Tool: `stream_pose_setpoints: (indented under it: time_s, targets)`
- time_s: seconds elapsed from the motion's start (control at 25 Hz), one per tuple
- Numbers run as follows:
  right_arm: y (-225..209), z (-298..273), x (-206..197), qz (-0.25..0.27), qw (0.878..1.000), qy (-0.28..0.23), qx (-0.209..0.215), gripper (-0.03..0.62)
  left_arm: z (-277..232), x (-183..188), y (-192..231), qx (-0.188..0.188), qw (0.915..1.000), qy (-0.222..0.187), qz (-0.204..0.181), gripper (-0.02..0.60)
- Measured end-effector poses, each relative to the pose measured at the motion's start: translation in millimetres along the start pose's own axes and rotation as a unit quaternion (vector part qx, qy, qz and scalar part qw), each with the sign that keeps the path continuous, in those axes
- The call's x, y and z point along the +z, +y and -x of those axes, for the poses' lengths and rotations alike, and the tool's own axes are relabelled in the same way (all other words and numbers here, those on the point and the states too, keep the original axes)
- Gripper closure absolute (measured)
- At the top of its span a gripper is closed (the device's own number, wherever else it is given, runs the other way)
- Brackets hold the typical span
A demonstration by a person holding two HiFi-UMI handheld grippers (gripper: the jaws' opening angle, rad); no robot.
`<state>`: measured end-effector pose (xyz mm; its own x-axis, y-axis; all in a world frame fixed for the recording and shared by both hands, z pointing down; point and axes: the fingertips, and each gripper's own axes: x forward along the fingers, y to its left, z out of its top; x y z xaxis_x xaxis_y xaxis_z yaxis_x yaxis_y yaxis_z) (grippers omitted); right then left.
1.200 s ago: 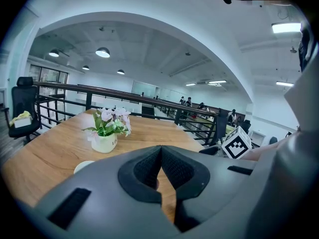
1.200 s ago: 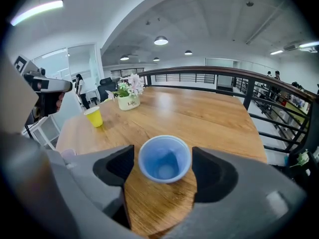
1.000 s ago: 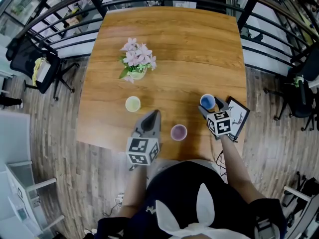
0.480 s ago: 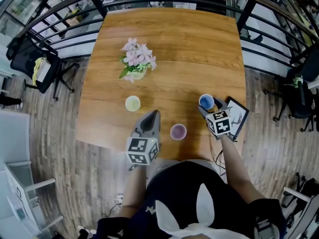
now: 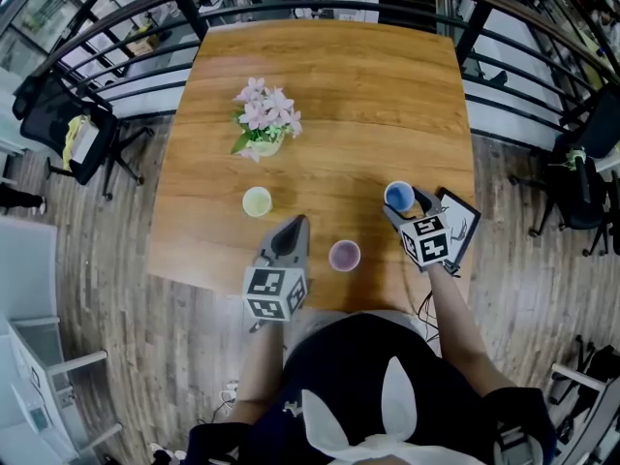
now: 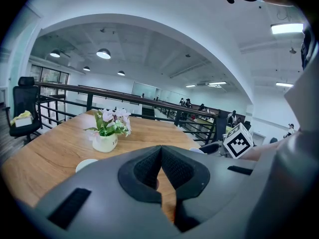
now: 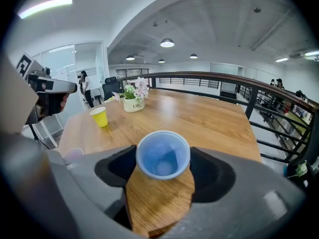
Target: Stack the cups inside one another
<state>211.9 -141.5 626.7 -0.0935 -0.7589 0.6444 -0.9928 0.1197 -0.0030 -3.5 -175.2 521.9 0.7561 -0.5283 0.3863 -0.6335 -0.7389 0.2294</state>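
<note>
Plainly, the blue cup is the one in hand: a thin-walled, round, tapered plastic cup standing upright on the bench, mouth up and empty. The right gripper has closed on it, its dark ribbed pads meeting the cup's rim on both sides. Just beside this gripper, towards the bench's right edge, lies a dark flat pad with pale line markings.

The bench top is warm wood with long grain lines and rounded corners. The purple cup stands near the front edge, between the two grippers and apart from both. The yellow cup stands further left, mouth up, just ahead of the left gripper. That gripper's jaws are pressed together with nothing between them, the textured pads meeting in a narrow V above the wood.

Beyond the yellow cup stands a small white pot of pink flowers with green leaves, well apart from all three cups. A dark metal railing curves round the bench's far side, and a black office chair stands on the plank floor to the left.
</note>
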Motion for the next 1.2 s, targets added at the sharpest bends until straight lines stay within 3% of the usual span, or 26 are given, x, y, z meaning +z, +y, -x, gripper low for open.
stream_pose_setpoints:
  time_s: [0.68, 1.2]
  targets:
    - [20, 78, 96, 0.023, 0.993, -0.116, 0.0, 0.262, 26, 2, -3, 0.017, 0.9997, -0.019, -0.003, 0.565]
    - [44, 142, 129, 0.057, 0.983, -0.176, 0.01, 0.261, 50, -4, -21, 0.031, 0.9991, -0.028, 0.003, 0.565]
